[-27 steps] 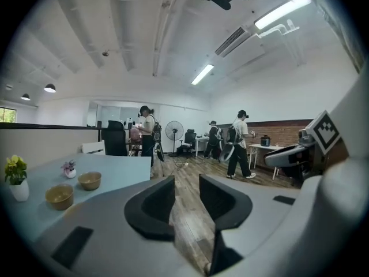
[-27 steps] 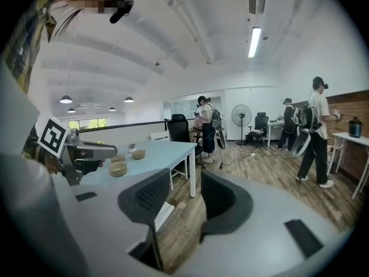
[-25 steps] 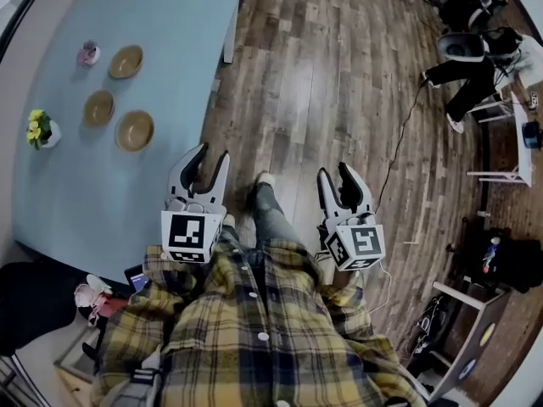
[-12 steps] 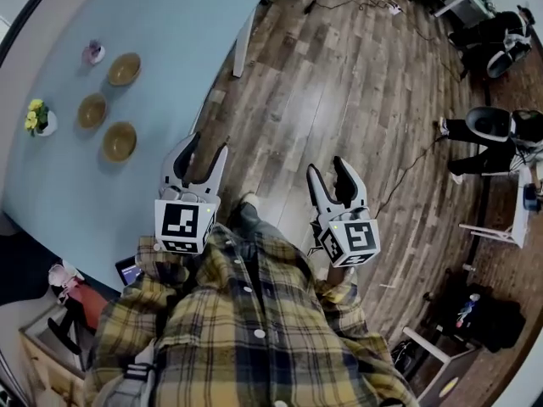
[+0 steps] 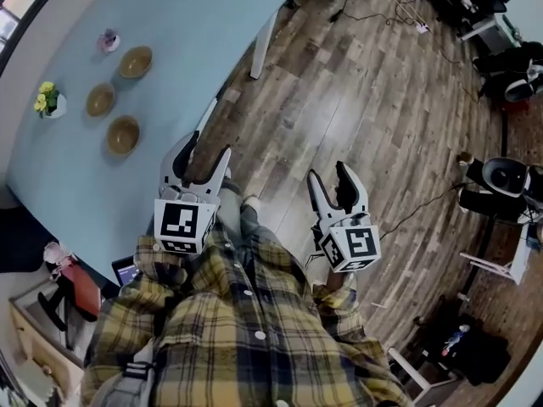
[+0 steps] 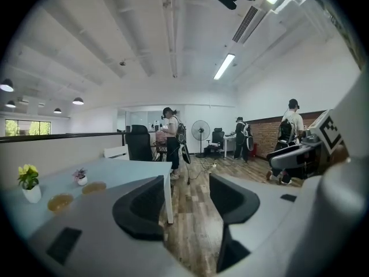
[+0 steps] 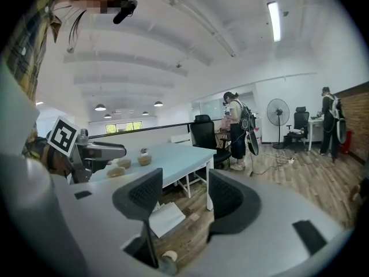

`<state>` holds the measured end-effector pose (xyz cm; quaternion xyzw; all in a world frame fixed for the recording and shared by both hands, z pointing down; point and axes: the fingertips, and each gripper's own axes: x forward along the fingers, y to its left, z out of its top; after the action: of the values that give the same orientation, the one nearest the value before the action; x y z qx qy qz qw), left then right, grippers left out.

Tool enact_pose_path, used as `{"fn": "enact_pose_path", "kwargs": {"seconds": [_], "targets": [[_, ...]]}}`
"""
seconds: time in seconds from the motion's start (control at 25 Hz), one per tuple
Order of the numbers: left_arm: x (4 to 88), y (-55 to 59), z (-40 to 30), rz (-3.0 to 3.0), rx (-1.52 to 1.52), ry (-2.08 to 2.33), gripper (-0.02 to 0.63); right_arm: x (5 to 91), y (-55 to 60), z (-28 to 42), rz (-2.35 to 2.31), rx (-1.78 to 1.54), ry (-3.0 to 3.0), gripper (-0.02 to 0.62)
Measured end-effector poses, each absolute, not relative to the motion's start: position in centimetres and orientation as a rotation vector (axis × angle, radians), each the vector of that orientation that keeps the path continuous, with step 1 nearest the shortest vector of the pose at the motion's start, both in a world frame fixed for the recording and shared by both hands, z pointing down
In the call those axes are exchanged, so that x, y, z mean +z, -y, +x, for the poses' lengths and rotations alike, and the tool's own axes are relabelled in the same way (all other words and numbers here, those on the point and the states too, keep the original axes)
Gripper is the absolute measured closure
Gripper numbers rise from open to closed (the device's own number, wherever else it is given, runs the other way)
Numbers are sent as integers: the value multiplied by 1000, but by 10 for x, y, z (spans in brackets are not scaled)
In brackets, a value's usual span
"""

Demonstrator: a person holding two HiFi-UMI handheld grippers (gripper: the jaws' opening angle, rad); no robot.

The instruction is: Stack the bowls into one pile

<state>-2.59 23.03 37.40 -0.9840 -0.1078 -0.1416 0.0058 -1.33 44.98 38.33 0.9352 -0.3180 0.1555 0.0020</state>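
Observation:
Three tan bowls (image 5: 136, 61) (image 5: 100, 100) (image 5: 123, 135) sit apart on the light blue table (image 5: 195, 24) at the upper left of the head view. My left gripper (image 5: 206, 147) is held over the table's near edge, short of the bowls. Its jaws are opening, with nothing between them. My right gripper (image 5: 328, 173) hangs over the wood floor. Its jaws are opening too, and they are empty. The left gripper view shows two of the bowls (image 6: 60, 202) (image 6: 94, 187) beyond the left gripper (image 6: 185, 198). In the right gripper view the bowls (image 7: 117, 171) lie far beyond the right gripper (image 7: 184, 198).
A white pot of yellow flowers (image 5: 47, 100) and a small pot with a pink plant (image 5: 108, 41) stand beside the bowls. A white table leg (image 5: 261, 36) meets the wood floor. A white sheet (image 7: 167, 218) lies under the table. People (image 6: 172, 137) stand far back by chairs and a fan.
Both grippers' jaws have spread wider. The head view has swung, so the table and bowls sit further right and higher in the picture. Both grippers have shifted slightly.

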Motion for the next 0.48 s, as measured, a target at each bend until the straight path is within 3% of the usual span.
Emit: {"fn": "enact_pose_path", "kwargs": {"seconds": [0.48], "targets": [[394,-160,-2,-3151,-494,78,344,400,-378,42,2790,560,1214,356]]}}
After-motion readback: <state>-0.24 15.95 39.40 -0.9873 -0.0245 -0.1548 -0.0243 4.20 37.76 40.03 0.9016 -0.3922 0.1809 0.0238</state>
